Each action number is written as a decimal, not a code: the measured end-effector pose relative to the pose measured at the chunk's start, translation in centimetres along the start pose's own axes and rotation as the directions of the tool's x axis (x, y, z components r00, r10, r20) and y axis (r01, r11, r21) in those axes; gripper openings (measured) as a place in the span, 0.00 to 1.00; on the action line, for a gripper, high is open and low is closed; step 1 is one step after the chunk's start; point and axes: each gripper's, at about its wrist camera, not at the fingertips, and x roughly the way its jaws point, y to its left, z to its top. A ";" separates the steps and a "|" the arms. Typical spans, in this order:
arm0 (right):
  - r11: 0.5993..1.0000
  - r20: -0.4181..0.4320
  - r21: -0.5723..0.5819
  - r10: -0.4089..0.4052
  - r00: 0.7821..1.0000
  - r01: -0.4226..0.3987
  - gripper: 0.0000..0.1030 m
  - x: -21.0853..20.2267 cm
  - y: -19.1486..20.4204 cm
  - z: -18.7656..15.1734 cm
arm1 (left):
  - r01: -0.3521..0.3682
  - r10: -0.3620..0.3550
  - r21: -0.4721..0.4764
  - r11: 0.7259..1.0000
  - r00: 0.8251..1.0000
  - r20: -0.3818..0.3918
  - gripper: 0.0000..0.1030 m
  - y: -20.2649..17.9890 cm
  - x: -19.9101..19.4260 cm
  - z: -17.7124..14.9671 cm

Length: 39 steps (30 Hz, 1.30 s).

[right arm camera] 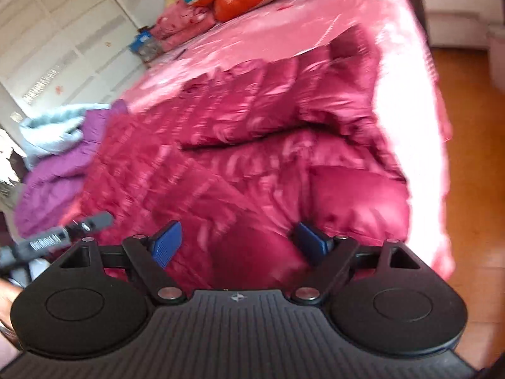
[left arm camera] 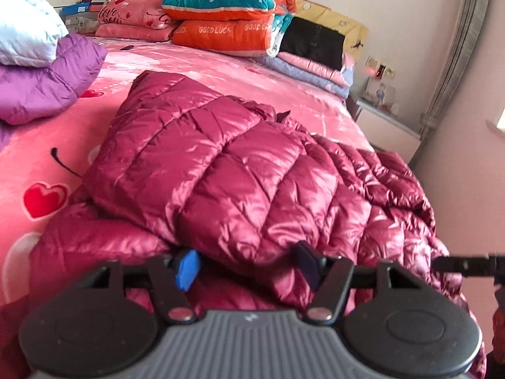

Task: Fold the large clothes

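Jacket (left arm camera: 240, 170), crimson quilted down, lies partly folded at the bed's near edge, on the pink heart-print blanket (left arm camera: 41, 164). Left gripper (left arm camera: 247, 267) stands part open, released, jacket fabric bulging between its pads. Right gripper (right arm camera: 240, 246) stands wide, released, over the jacket. Purple jacket (left arm camera: 44, 85) under a white one (left arm camera: 25, 31) at the left edge. Folded quilts (left arm camera: 230, 15) stacked at the headboard end.

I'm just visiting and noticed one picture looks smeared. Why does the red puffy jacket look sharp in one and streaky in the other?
Left wrist view: the maroon down jacket is crisp, its shiny quilting catching glare; straight lines bow near the edges from the fisheye lens. Right wrist view: motion blur streaks the jacket, and the pink bedspread is washed out by bright light.
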 end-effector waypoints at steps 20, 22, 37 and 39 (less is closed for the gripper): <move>0.996 0.061 -0.040 -0.081 0.995 0.084 0.91 -0.4 4.6 -3.0 | 0.173 -0.169 -0.056 0.983 0.983 0.065 0.68 1.5 1.8 0.8; 0.987 0.038 -0.123 -0.095 0.995 0.099 0.67 0.7 5.6 -2.9 | 0.184 -0.179 -0.072 0.980 0.981 0.071 0.68 1.7 1.9 0.8; 0.901 0.378 -0.323 -0.158 0.912 0.290 0.16 0.5 11.2 7.3 | 0.148 -0.137 -0.069 0.987 0.979 0.151 0.73 2.6 1.3 1.7; 0.881 0.439 -0.324 -0.183 0.879 0.345 0.16 0.6 10.8 9.5 | 0.138 -0.127 -0.070 0.988 0.981 0.145 0.73 2.7 1.7 1.7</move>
